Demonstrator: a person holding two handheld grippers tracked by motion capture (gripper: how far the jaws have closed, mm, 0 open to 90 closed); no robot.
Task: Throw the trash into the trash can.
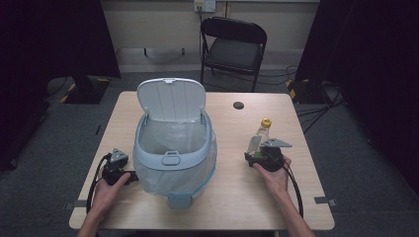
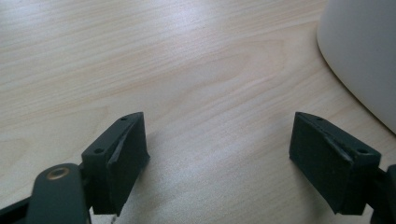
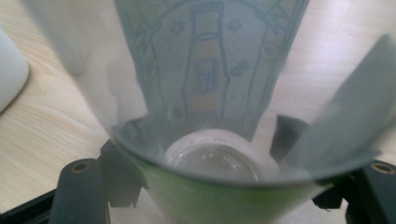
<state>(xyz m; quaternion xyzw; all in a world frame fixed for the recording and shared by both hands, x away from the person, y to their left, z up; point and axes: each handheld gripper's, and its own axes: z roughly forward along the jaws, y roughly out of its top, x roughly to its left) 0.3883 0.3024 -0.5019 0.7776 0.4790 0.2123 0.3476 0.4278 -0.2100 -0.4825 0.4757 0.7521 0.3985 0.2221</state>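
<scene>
right gripper (image 1: 261, 154) pinches the bottle (image 1: 260, 134) upright on the bench (image 1: 232, 197); left gripper (image 1: 129, 177) is spread beside the bin (image 1: 173, 163).

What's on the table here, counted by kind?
Bins: 1 (lid up, liner inside)
Bottles: 1 (yellow cap, held by the right gripper)
Grippers: 2 (the left gripper is open, beside the bin)
Total: 4

Bottle (image 3: 205, 93) blurred, top cut off; fingers (image 3: 289, 135) mostly hidden.
</scene>
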